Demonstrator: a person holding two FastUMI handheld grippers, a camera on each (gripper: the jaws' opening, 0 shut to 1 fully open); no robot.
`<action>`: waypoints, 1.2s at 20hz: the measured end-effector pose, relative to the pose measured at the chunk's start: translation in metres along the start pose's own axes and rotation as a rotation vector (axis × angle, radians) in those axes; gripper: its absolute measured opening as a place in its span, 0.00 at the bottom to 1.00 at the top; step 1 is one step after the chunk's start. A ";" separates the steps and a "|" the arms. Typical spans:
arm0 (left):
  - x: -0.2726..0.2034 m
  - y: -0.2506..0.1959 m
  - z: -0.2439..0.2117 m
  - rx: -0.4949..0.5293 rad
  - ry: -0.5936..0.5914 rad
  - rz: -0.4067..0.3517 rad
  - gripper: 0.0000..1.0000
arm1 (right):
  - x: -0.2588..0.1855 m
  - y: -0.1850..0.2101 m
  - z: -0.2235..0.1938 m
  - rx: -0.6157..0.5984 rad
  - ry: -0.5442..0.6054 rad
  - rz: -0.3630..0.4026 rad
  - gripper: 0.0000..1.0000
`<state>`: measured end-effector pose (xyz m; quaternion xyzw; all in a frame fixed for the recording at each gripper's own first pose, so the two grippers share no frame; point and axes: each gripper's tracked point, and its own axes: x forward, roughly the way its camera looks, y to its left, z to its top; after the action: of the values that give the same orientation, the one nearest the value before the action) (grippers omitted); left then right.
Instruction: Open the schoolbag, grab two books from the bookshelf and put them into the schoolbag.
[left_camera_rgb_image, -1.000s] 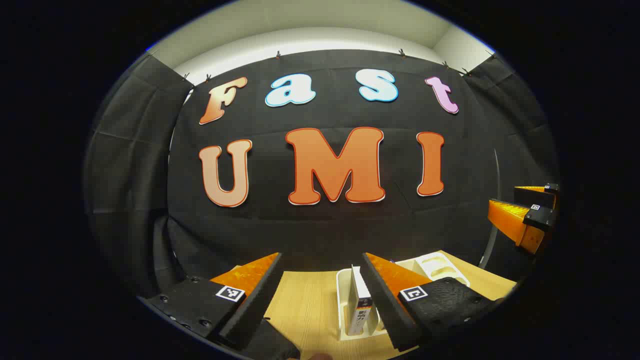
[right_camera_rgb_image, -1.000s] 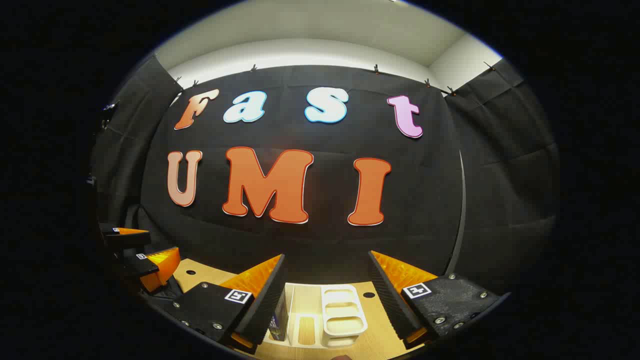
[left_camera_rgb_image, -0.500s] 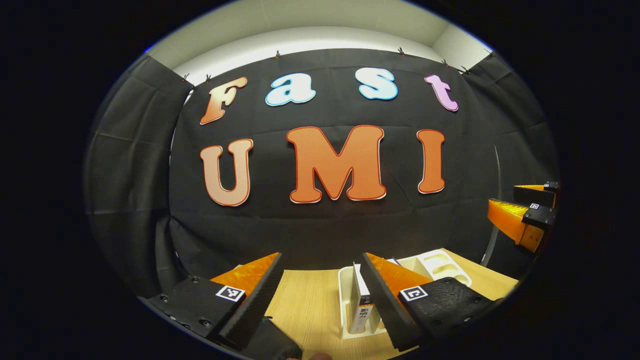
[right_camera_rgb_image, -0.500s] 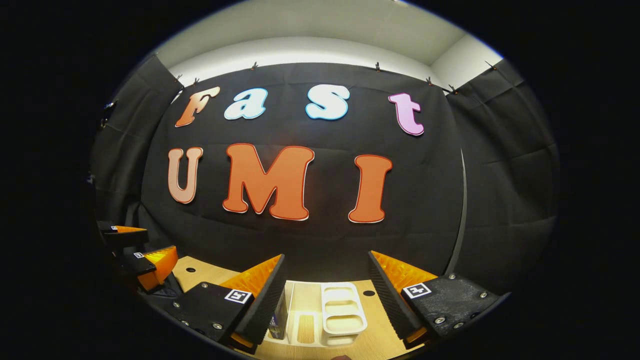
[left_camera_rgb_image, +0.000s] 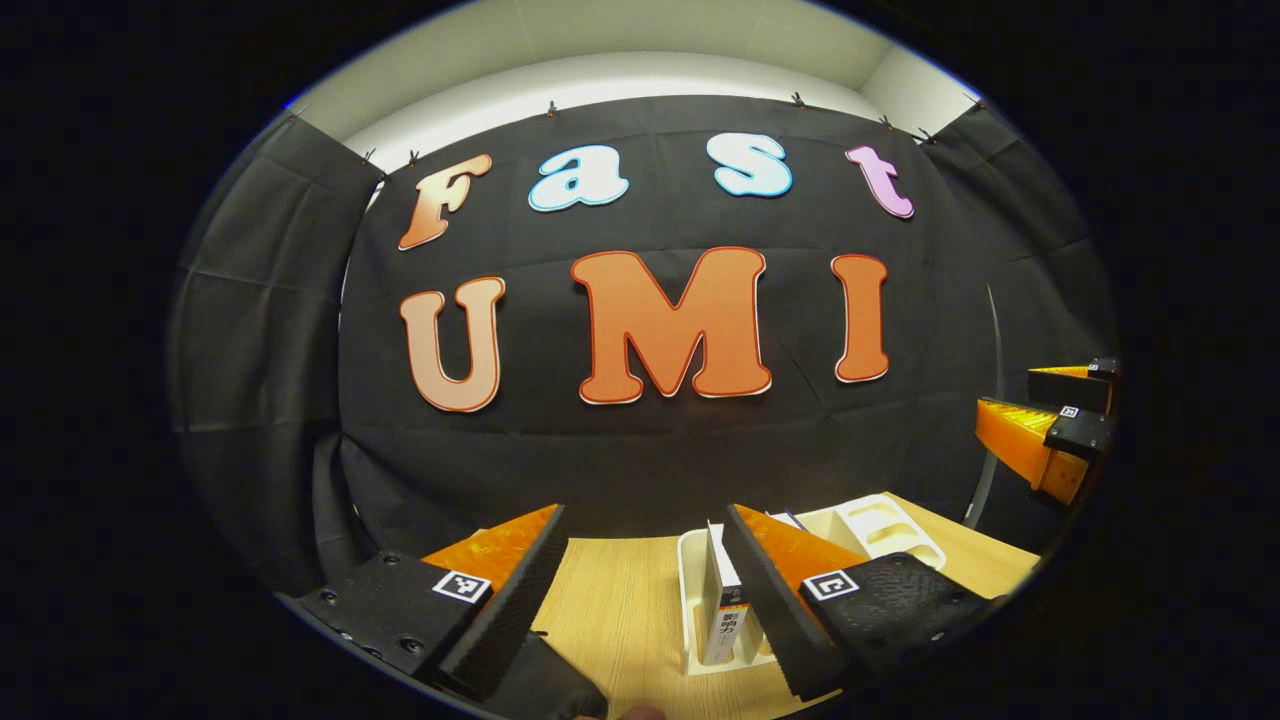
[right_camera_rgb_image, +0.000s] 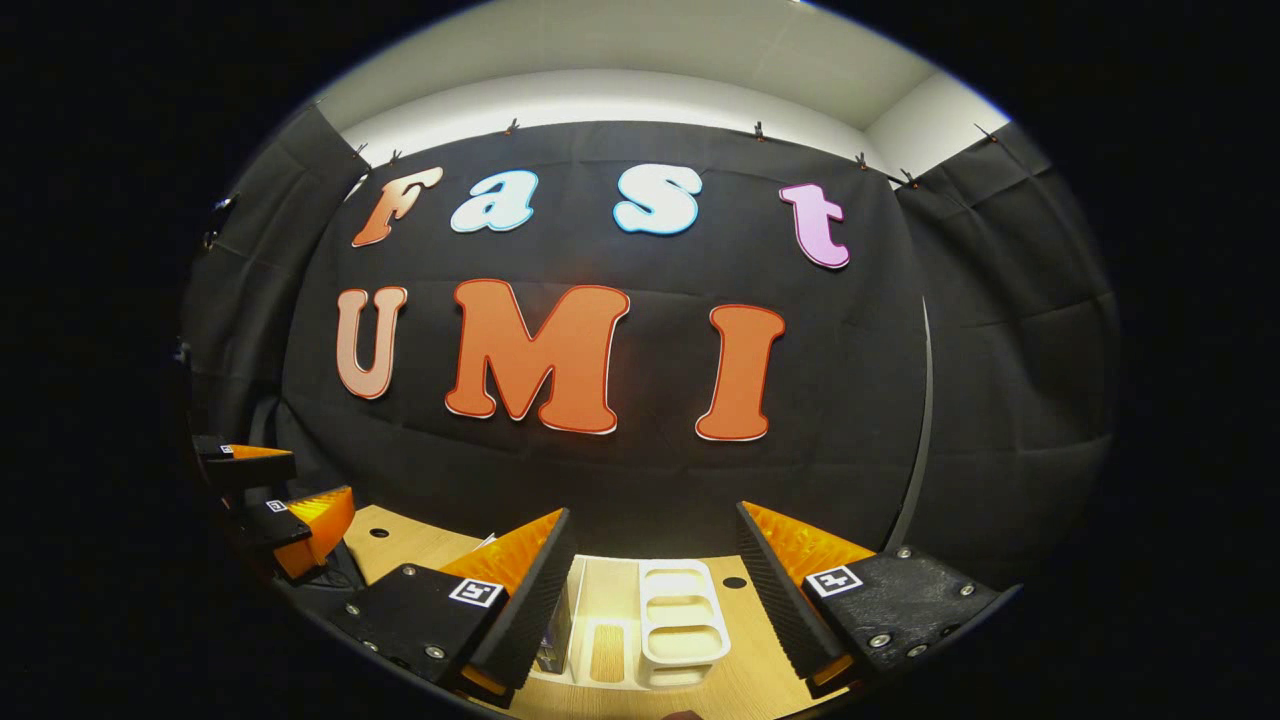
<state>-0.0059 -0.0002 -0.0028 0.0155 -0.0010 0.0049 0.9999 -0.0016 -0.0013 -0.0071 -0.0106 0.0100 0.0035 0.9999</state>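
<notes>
Bookshelf (left_camera_rgb_image: 700, 620) sits slightly higher in both views than before, with both grippers' jaws spread wide, holding nothing.

A light wooden table (left_camera_rgb_image: 620, 610) fills the bottom centre of both views. On it stands a white bookshelf (right_camera_rgb_image: 685, 625) with 1 upright book (left_camera_rgb_image: 722, 620) in its slot, lower centre.
</notes>
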 end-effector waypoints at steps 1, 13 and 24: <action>-0.001 0.001 0.001 0.003 -0.004 0.002 0.97 | 0.001 0.000 0.000 0.000 -0.001 0.000 0.94; -0.002 0.004 0.007 0.040 -0.020 0.010 0.98 | 0.001 -0.007 -0.005 -0.006 0.013 -0.009 0.94; 0.001 0.017 0.015 0.145 -0.062 0.019 0.96 | 0.002 -0.029 -0.016 -0.036 0.026 -0.038 0.94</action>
<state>-0.0054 0.0162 0.0130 0.0879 -0.0316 0.0138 0.9955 0.0007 -0.0305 -0.0222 -0.0289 0.0230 -0.0152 0.9992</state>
